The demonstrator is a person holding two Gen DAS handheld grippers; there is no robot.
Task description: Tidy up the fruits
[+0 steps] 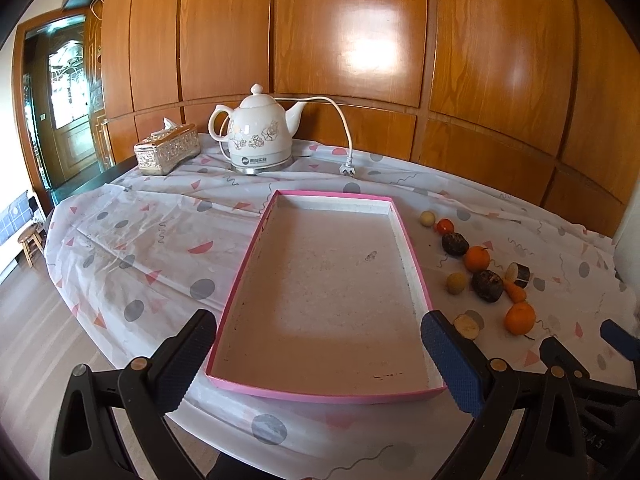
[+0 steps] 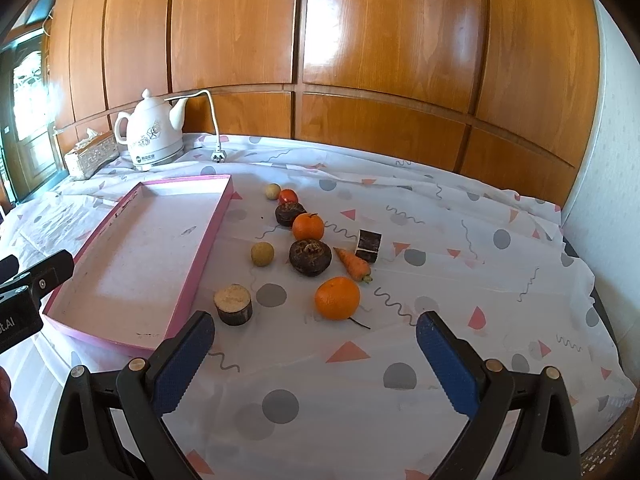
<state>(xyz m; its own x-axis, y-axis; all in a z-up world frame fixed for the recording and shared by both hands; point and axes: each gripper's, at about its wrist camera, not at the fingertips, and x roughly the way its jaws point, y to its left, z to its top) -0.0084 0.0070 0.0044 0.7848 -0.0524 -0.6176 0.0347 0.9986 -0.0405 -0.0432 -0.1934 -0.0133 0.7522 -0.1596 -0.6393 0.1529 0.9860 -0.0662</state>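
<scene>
**A:** What's your fruit looking like?

**B:** From your right wrist view: a big orange at about 12 o'clock from your right gripper, a smaller orange farther up, a carrot lying flat between them at 1 o'clock, two dark wrinkly round ones, two pale balls, and a tomato. All loose on the tablecloth.

**A:** And the tray?

**B:** Pink tray sits at 12 o'clock of your left gripper, nothing in it, fruit off at 2 o'clock. A cut log chunk sits just beside its near right rim.

**A:** Tongs?

**B:** Both spread wide, gripping nothing.
</scene>
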